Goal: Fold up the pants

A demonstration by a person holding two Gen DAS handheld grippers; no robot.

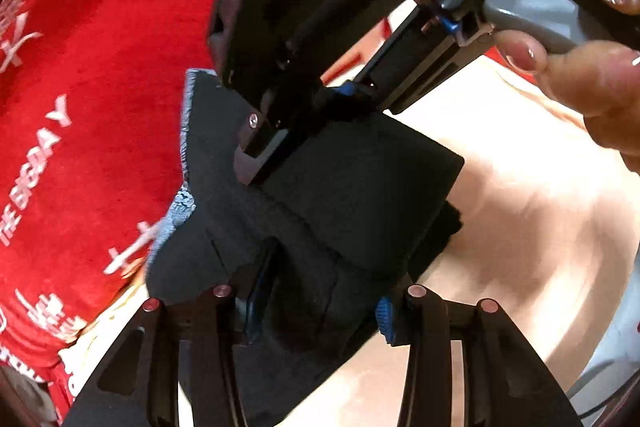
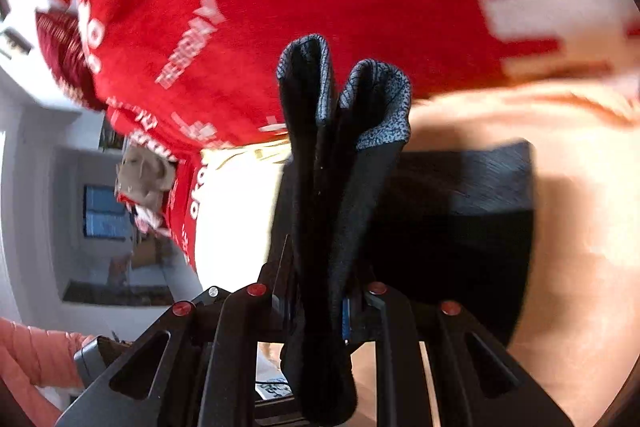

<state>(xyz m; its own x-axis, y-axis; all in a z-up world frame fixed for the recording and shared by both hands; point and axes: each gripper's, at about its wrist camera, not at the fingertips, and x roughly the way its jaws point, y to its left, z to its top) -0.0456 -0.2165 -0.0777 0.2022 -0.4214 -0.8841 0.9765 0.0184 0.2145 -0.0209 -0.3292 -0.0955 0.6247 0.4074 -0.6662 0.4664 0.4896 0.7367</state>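
Red cloth (image 1: 92, 75) with white letters lies to the left of the left gripper (image 1: 316, 311), spread over the pale bench (image 1: 520, 227). The black pants (image 1: 320, 211) are bunched between this gripper's jaws, which stand a little apart with the cloth filling the gap, so they have hold of it. The pants have a grey speckled edge on their left side. Just ahead of these jaws, the right gripper (image 1: 260, 147) bites the same pants from above, and a hand (image 1: 592, 83) holds it.

In the right wrist view, the right gripper (image 2: 320, 311) has its jaws nearly closed on a doubled fold of the pants (image 2: 340, 155). The fold sticks up past the jaws. More black cloth lies to the right of them on the bench (image 2: 580, 227).
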